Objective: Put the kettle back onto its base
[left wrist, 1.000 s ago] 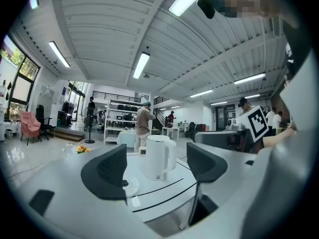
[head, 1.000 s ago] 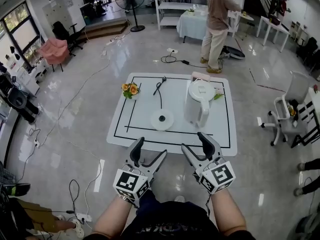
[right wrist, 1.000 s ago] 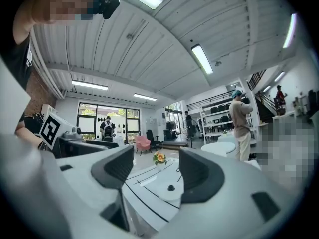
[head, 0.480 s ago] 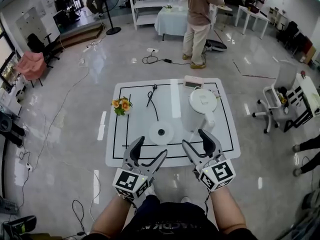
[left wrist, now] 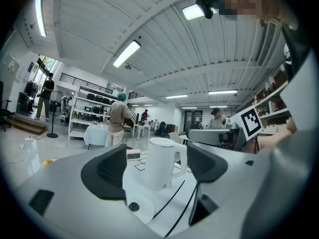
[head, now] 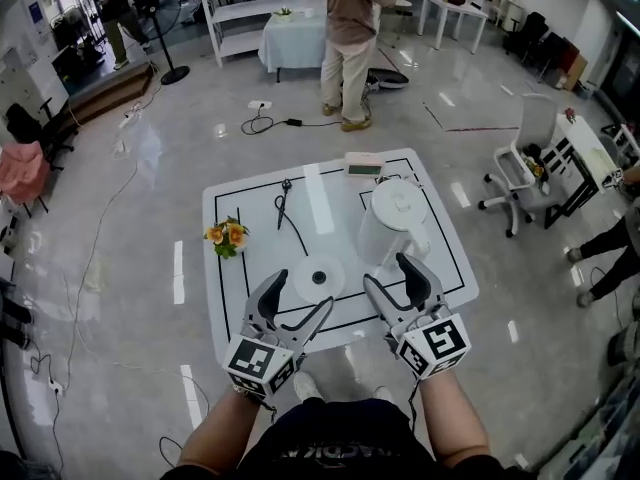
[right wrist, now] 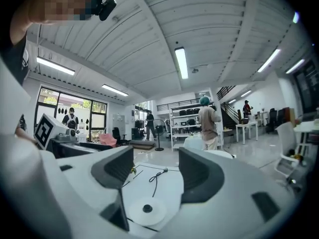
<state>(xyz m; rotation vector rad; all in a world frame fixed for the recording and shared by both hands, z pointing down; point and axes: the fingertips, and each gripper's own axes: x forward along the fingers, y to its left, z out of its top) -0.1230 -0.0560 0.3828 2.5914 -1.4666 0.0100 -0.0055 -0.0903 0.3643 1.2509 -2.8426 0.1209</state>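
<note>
A white kettle (head: 392, 225) stands upright on the right half of the low white table (head: 240, 318), its handle toward me. Its round white base (head: 319, 277) lies just left of it, with a black cord (head: 288, 211) running to the far side. My left gripper (head: 300, 301) hangs open over the table's near edge, close to the base. My right gripper (head: 391, 273) is open too, just short of the kettle's handle. In the left gripper view the kettle (left wrist: 160, 163) shows between the jaws; in the right gripper view the base (right wrist: 145, 209) does.
A small bunch of orange flowers (head: 226, 236) sits at the table's left, a small clock-like box (head: 363, 165) at its far edge. A person (head: 346, 38) stands beyond the table by a covered table. A white office chair (head: 522, 164) is at the right.
The view has moved closer over the table, so kettle and base now sit nearer my grippers. Both grippers keep the same open stance.
</note>
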